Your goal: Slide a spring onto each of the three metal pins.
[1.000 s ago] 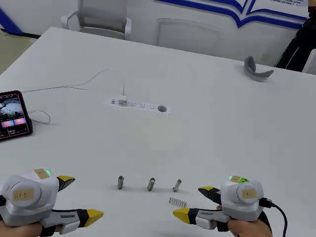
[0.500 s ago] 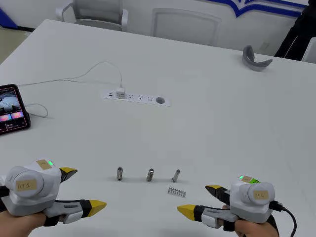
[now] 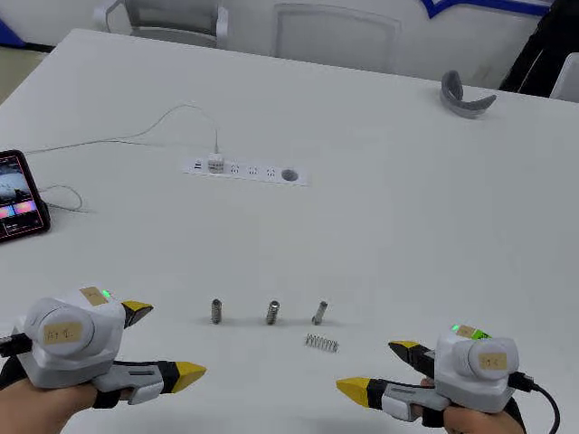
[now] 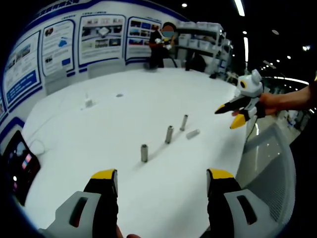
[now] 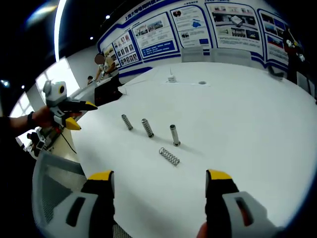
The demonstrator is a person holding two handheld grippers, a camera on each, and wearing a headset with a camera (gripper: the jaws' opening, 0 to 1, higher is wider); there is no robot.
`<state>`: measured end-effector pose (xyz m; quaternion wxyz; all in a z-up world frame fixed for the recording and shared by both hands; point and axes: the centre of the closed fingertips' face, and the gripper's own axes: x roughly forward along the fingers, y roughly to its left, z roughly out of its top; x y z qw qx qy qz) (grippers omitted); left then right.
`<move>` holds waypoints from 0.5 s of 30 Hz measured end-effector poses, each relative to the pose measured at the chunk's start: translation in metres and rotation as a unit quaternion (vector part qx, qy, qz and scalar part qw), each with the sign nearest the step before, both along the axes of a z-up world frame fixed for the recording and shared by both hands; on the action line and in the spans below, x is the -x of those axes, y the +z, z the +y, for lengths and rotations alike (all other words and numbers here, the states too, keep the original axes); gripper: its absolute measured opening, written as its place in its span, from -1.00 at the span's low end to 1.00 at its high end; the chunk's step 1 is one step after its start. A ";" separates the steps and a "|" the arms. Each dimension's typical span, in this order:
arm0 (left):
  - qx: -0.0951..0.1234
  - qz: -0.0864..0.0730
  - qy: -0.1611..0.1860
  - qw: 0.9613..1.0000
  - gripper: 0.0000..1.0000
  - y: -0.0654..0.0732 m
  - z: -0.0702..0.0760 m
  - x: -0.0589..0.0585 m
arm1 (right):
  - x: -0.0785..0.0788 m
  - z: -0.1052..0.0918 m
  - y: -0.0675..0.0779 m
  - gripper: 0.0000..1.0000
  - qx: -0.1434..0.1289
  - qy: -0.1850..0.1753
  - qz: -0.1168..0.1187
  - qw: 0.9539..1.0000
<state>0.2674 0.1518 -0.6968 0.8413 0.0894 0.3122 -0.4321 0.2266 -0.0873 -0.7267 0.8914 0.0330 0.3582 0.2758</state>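
Three short metal pins stand in a row near the table's front: left pin, middle pin, right pin. In the right gripper view, the left pin and middle pin each wear a spring, while the right pin is bare. A loose spring lies flat just in front of the bare pin. My left gripper is open, left of the row. My right gripper is open, right of the loose spring and apart from it.
A white power strip with a plugged cable lies mid-table. A lit phone rests at the left edge, and a grey curved band at the far right. Chairs stand behind the white table.
The head camera has tilted, shifting the whole picture. My right gripper has drawn back a little from the loose spring. Pins and spring have not moved.
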 end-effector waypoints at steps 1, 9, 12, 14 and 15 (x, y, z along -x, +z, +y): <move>0.001 0.000 -0.002 1.000 0.49 0.000 -0.002 0.000 | 0.000 0.000 0.000 0.54 0.000 0.000 0.000 1.000; -0.001 0.001 -0.032 0.999 0.49 0.000 -0.025 0.006 | 0.002 -0.003 0.000 0.55 -0.007 -0.008 -0.001 1.000; -0.003 0.001 -0.047 0.999 0.49 -0.001 -0.035 0.009 | 0.003 -0.005 0.000 0.56 -0.009 -0.010 -0.001 1.000; -0.003 0.001 -0.058 0.998 0.49 -0.002 -0.042 0.010 | 0.005 -0.006 -0.001 0.56 -0.008 -0.011 0.001 1.000; -0.003 0.001 -0.062 0.998 0.49 -0.002 -0.045 0.010 | 0.005 -0.007 -0.001 0.56 -0.007 -0.010 0.002 1.000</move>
